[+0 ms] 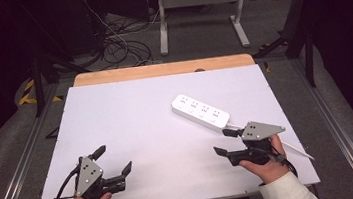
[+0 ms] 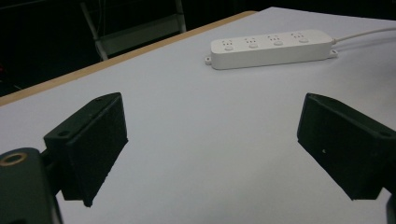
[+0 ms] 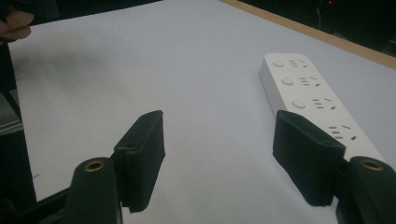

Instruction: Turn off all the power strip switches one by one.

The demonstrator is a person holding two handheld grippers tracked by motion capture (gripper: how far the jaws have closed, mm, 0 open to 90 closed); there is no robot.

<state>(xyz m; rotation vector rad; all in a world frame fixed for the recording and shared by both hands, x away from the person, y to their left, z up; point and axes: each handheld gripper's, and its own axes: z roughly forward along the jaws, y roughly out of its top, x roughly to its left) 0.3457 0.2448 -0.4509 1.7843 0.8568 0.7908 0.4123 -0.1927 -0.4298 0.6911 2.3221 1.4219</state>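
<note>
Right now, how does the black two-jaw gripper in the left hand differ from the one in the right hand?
The left gripper sits near the table's front left with bare white surface ahead of it, far from the white power strip; the right gripper sits at the front right, one jaw beside the strip's near end. The left's grey plate tilts steeply sideways; the right's lies flatter on top. Both are open, hand-held and gripping nothing.

Power strip (image 1: 200,112), ahead of right tool (image 1: 225,141): white plastic, smooth, slight sheen. Worktop (image 1: 132,129) under both tools: matt white sheet, smooth; bare wood edge beyond. Left tool (image 1: 112,159): matt black plastic jaws, flat grey plate on top. Floor (image 1: 8,144) left of it: grey carpet, rough.
</note>
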